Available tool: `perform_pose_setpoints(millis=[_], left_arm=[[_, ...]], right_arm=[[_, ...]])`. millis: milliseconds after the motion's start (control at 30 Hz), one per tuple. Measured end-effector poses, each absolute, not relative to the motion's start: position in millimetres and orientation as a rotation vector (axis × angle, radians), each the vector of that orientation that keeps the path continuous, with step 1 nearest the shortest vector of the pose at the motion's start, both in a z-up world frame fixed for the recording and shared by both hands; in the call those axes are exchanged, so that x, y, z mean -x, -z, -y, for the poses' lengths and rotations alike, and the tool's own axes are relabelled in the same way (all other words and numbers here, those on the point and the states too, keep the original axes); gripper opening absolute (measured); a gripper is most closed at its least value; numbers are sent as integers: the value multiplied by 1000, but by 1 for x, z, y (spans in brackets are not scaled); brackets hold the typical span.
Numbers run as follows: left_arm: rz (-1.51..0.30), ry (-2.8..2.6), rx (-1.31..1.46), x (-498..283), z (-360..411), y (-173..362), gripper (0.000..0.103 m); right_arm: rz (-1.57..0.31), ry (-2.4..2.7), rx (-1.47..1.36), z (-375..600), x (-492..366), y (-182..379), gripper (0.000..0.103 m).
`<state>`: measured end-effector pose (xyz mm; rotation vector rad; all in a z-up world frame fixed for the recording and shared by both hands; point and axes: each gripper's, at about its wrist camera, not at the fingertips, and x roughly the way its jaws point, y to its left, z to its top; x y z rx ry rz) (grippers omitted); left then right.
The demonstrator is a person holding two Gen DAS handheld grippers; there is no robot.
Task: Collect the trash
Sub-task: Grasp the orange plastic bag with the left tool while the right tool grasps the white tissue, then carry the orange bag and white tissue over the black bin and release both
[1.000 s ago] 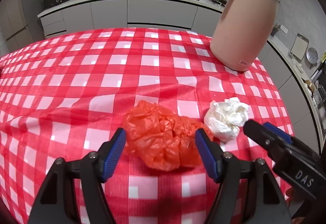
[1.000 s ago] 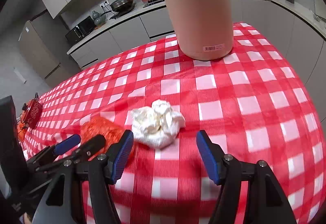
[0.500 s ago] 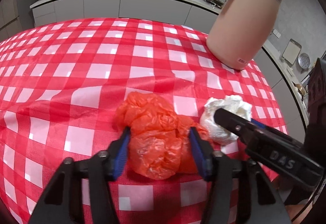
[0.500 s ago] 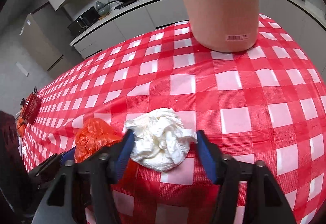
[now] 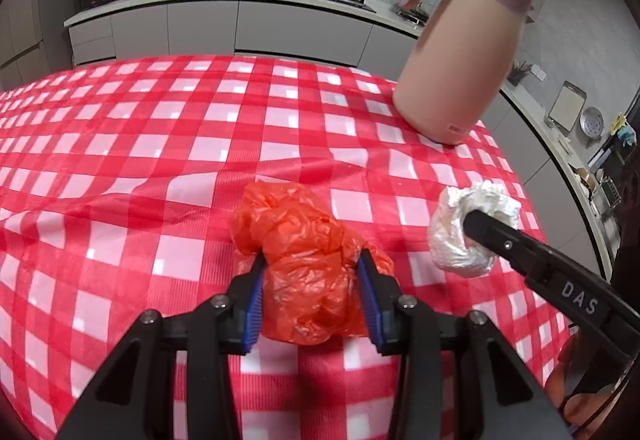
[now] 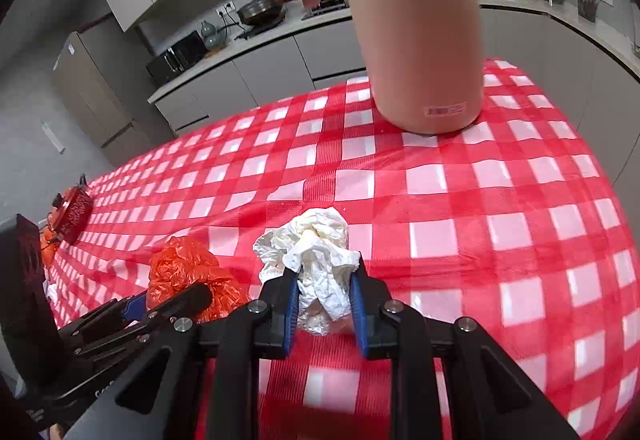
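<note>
A crumpled orange plastic bag (image 5: 288,216) lies on the red-and-white checked tablecloth (image 5: 160,120). My left gripper (image 5: 311,264) has its blue pads pressed into both sides of the bag, and its jaws are still closing. To the bag's right sits a crumpled white paper wad (image 5: 456,236). In the right wrist view my right gripper (image 6: 324,276) is shut on that paper wad (image 6: 316,236), squeezing its lower part. The orange bag (image 6: 184,264) and the left gripper (image 6: 168,300) show at lower left there.
A tall pink thermos jug (image 5: 460,56) stands at the far right of the table, behind the wad (image 6: 416,20). A small red object (image 6: 74,208) rests near the table's far left edge. Kitchen counters (image 5: 240,0) with a stove run behind.
Both grippers moved forward around their items and closed: the left one onto the orange bag, the right one onto the white paper wad, which is now pinched narrower.
</note>
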<state>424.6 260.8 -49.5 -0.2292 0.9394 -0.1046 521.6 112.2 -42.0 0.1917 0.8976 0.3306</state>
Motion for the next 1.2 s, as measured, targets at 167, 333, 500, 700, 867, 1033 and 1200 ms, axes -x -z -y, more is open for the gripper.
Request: perform_pose_setpoints(millis=[167,333,500,700,867,1033,1200], left_arm=[[-917,96,215,-406,-250,38,43],[-890,69,216,-381,-230,28,43],[-871,45,224,-354,-208,24,43],[-869,62,195,-327,-183,19,43],[-863,103,168,-307,-168,16,43],[-861,154,173,-278,-157,16,43],[-862,192,174,-250,-143,17,43]], right_arm=[[-871,-347,-202,-96,-497,29,24],[-863,-373,-209,-74,-470,25,24],[-852,-409,-190,-51,-443,20,24],[-850,-403,-199,-26,-410,18,24],[-830,-359,-240,-1,-375,16,25],[-841,-321,-265,14,-341,17,24],[-850,-289,-245,21,-299,17,24]])
